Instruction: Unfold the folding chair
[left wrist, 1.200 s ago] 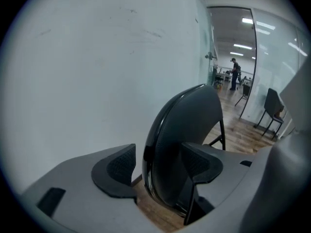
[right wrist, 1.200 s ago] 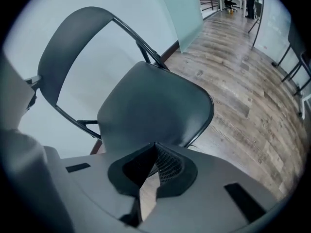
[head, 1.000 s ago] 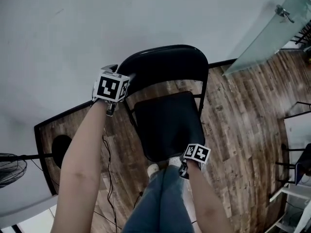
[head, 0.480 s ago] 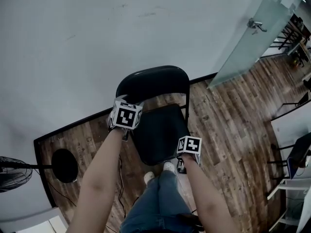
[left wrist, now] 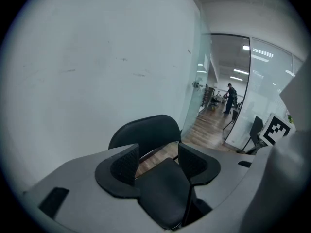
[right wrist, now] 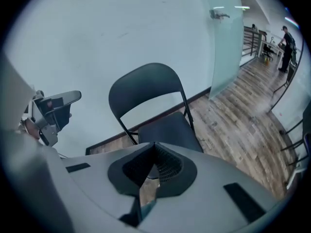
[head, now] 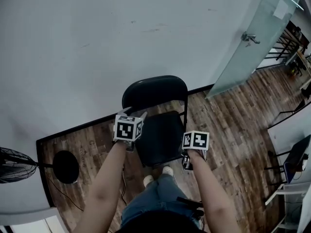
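Right gripper [right wrist: 154, 146] off chair seat [right wrist: 170, 129]; legs hidden

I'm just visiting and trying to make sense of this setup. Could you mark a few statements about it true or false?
1. The chair stands unfolded on the wooden floor. True.
2. The right gripper grips the chair. False: it is shut on nothing, clear of the chair.
3. The left gripper is clamped on the chair. False: its jaws stand apart, having just been closing, with nothing between them.
4. A fan shows at the left edge of the head view. True.
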Available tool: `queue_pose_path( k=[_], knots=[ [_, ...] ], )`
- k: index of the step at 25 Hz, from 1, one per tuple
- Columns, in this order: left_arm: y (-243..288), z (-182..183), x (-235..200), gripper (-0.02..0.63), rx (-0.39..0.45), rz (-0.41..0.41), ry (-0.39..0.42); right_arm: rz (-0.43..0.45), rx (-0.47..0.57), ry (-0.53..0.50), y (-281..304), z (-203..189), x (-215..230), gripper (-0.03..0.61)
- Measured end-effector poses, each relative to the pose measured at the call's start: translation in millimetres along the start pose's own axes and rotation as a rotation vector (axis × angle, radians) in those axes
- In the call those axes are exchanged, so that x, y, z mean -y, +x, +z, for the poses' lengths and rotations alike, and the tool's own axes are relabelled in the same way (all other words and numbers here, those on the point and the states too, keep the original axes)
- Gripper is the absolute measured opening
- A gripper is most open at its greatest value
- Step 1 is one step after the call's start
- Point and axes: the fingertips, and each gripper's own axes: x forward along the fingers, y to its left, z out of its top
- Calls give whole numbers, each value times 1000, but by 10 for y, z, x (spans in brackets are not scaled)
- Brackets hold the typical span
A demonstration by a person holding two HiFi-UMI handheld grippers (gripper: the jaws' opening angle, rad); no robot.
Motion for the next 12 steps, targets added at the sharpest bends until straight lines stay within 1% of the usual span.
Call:
queue_pose_path(
  k=[3,6,8,12],
  knots=[
    [-201,135,32,245,47,-12,-25,-13,57,-102,-272,224,-104,-3],
    [-390,303,104,241,106,-23,-22,-19,110,-179,-552,401,-221,-3],
    [-536,402,165,233,146,-22,-11,-14,158,-198,-754,483,-309,-3],
    [-842,642,306,209,241,-11,18,25,281,-232,-1121,656,-452,-3]
  ],
)
